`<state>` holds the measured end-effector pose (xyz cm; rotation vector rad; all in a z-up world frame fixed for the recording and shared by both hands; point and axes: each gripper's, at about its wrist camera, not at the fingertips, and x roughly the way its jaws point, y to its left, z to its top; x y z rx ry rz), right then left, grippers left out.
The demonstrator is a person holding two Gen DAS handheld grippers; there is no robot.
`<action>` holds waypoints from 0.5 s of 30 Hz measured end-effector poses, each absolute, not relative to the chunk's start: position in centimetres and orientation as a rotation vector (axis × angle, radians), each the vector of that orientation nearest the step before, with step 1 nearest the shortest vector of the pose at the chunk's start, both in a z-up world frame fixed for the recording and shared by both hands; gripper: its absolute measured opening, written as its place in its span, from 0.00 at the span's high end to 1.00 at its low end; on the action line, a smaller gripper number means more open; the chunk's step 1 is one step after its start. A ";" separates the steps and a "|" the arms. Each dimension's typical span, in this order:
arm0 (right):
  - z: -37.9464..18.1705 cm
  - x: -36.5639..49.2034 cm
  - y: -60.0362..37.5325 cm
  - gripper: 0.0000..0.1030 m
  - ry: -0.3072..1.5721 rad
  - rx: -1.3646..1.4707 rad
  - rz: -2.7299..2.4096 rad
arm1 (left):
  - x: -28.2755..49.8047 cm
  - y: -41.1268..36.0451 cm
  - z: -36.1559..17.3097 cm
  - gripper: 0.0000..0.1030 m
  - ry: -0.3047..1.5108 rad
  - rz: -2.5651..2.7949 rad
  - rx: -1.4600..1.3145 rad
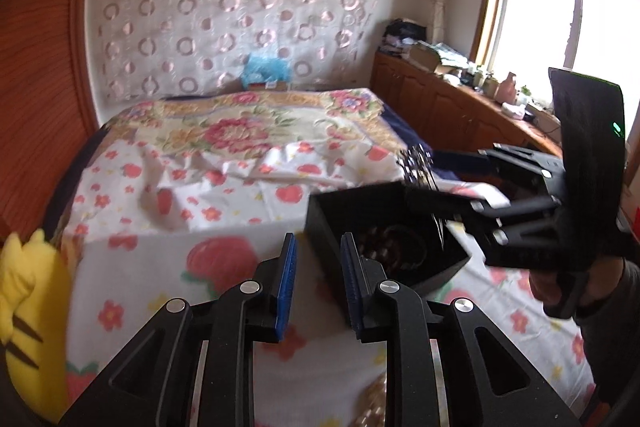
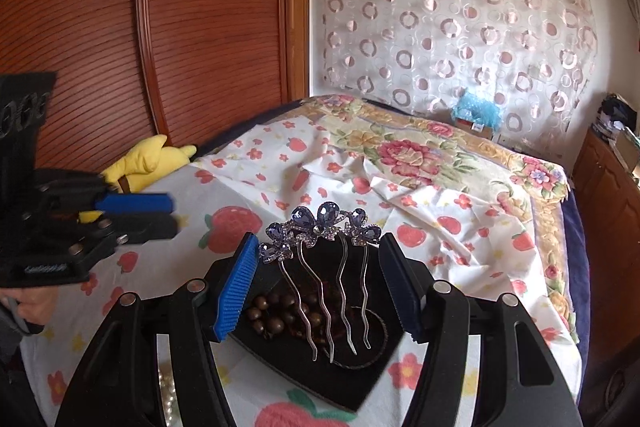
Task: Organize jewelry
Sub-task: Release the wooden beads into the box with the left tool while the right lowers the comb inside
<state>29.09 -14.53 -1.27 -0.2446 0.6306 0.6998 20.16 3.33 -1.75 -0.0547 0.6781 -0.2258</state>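
A black open box (image 1: 352, 203) sits on the strawberry-print sheet; it also shows below my right gripper (image 2: 280, 359). Inside lie brown wooden beads (image 2: 272, 311) and a thin dark bangle (image 2: 380, 343). A silver hair comb with purple rhinestone butterflies (image 2: 320, 227) stands with its prongs down into the box, between my right gripper's (image 2: 320, 283) wide-open fingers, touching neither pad. In the left wrist view the comb (image 1: 420, 167) hangs over the box's far rim. My left gripper (image 1: 318, 279) is open and empty at the box's near left corner. A pearl strand (image 2: 168, 399) lies under the right gripper.
A yellow plush toy (image 1: 28, 307) lies at the bed's left edge by a wooden wardrobe (image 2: 180, 27). A floral blanket (image 1: 240, 127) covers the far bed. A cluttered wooden cabinet (image 1: 452, 95) runs under the window on the right.
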 end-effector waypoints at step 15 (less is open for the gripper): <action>-6.2 30.3 -12.7 0.37 0.735 -0.308 0.629 | 14.6 4.0 -4.4 0.80 0.723 -0.212 -0.052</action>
